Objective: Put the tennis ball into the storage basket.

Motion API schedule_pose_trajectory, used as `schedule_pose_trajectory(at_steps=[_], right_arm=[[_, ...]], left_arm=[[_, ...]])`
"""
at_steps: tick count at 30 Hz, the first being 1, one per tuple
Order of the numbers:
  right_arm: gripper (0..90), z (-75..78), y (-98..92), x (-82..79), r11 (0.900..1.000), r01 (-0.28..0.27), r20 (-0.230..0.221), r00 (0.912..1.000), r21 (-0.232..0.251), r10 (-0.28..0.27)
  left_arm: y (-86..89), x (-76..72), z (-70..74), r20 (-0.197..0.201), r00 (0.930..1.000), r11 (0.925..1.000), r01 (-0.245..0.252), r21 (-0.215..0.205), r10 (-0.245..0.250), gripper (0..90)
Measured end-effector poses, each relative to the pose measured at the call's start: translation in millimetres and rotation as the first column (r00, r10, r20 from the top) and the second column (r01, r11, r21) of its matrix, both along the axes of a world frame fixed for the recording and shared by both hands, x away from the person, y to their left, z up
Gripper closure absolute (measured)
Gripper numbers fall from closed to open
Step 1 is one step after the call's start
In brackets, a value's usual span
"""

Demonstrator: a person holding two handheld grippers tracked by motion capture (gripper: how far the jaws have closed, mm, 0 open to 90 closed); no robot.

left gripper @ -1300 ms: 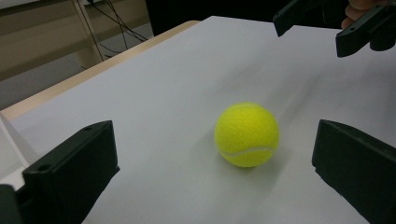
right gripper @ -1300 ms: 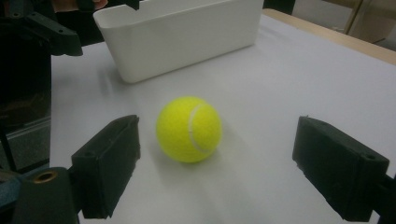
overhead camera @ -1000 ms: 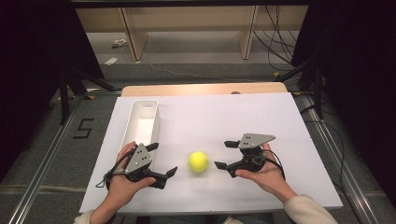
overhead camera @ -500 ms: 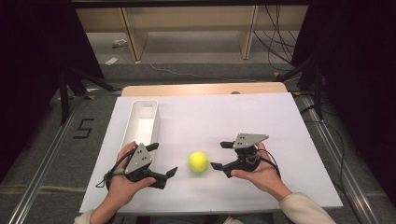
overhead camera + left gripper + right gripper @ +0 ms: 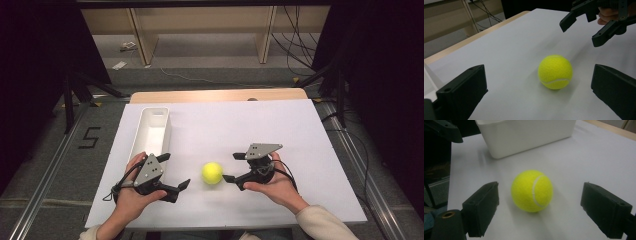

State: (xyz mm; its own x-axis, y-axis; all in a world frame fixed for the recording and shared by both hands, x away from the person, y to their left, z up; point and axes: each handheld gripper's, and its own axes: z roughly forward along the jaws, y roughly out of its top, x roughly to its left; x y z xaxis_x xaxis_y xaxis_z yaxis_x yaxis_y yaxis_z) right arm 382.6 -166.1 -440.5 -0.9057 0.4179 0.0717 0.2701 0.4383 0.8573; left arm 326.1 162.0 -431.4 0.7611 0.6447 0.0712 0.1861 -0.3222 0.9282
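Right gripper (image 5: 234, 167) in my right hand (image 5: 274, 184): jaws spread wide, nothing between the pads, aimed at the one tennis ball (image 5: 212, 173). In the right gripper view the ball (image 5: 532, 190) sits between the two jaws but clear of both, resting on the white worktop (image 5: 584, 157). Left gripper (image 5: 175, 171) in my left hand (image 5: 131, 197): jaws likewise spread, holding nothing; in the left gripper view the ball (image 5: 555, 72) lies ahead of them, nearer the right-hand jaw in that picture, untouched.

Count: two grippers, one ball, one white bin (image 5: 150, 130), one worktop.

Ball position: near the worktop's front edge, roughly midway between its left and right edges, between the two grippers. Bin runs lengthwise along the left edge, its near end just beyond the left gripper; well apart from the ball.

Hard to make out: the bin's far end is cut off at the top of the right gripper view (image 5: 524, 135), and its inside cannot be seen there. Right gripper (image 5: 584, 25) is cropped at the top right of the left gripper view. Both forearms are cut by the bottom of the high view. Left gripper's lower jaw partly hidden under its grey plate.
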Motion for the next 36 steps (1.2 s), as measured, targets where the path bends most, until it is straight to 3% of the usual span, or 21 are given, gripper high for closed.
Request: schedule_pose_trajectory(at_steps=[27,36], right_arm=[[15.7,-14.2,27.9,9.3,0.998,-0.028,-0.032,0.9991,-0.056,0.026],[15.7,-20.4,36.7,12.3,0.997,-0.022,-0.065,0.9978,-0.071,0.018]], left_arm=[[0.1,-0.1,0.1,0.0,1.0,1.0,0.001,0.0,-0.001,0.0],[0.0,-0.2,0.2,-0.001,1.0,1.0,0.004,0.0,-0.004,0.0]])
